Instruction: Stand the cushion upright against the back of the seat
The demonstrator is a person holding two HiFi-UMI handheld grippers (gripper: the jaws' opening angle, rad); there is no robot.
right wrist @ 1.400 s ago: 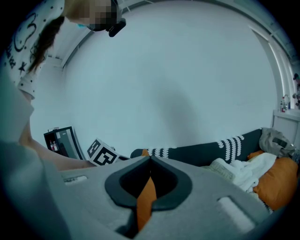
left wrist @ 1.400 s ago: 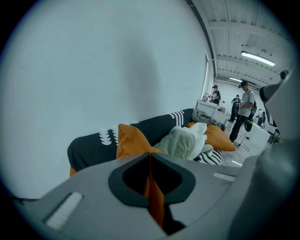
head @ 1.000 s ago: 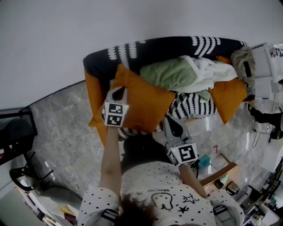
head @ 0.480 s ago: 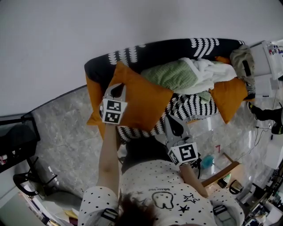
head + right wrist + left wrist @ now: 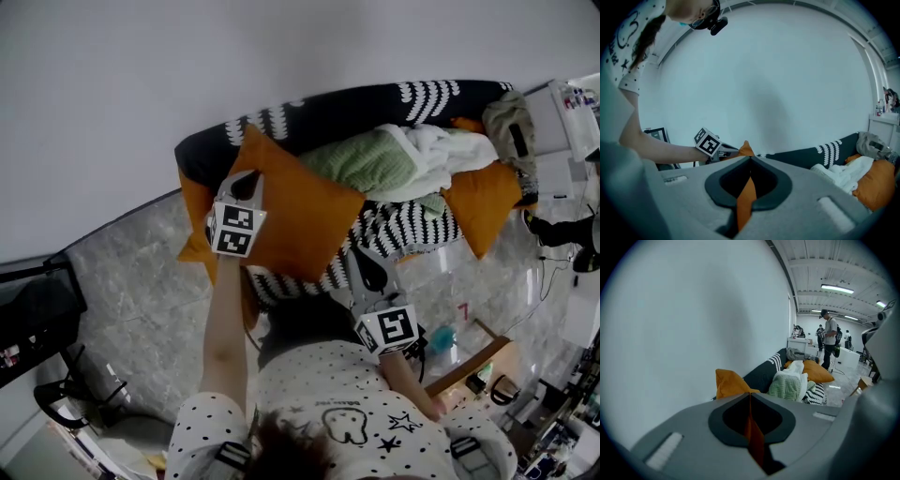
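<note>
A big orange cushion (image 5: 300,217) hangs tilted over the left end of the black, white-patterned sofa (image 5: 328,111), its top corner near the backrest. My left gripper (image 5: 247,182) is shut on the cushion's upper left edge, and orange fabric (image 5: 753,434) shows pinched between its jaws. At the cushion's lower right corner my right gripper (image 5: 362,257) is shut too, with a strip of orange fabric (image 5: 746,197) in its jaws. The right gripper view also shows the left gripper's marker cube (image 5: 707,141) beside the cushion's tip (image 5: 746,149).
A green blanket (image 5: 366,159), white cloth (image 5: 441,150) and a second orange cushion (image 5: 483,204) fill the sofa's right part. A glass table (image 5: 450,281) stands in front at the right. A black chair (image 5: 33,295) is at the left. A person (image 5: 829,339) stands far off.
My left gripper has moved a little up and to the left, taking the cushion's upper edge along towards the backrest. The right gripper has stayed where it was.
</note>
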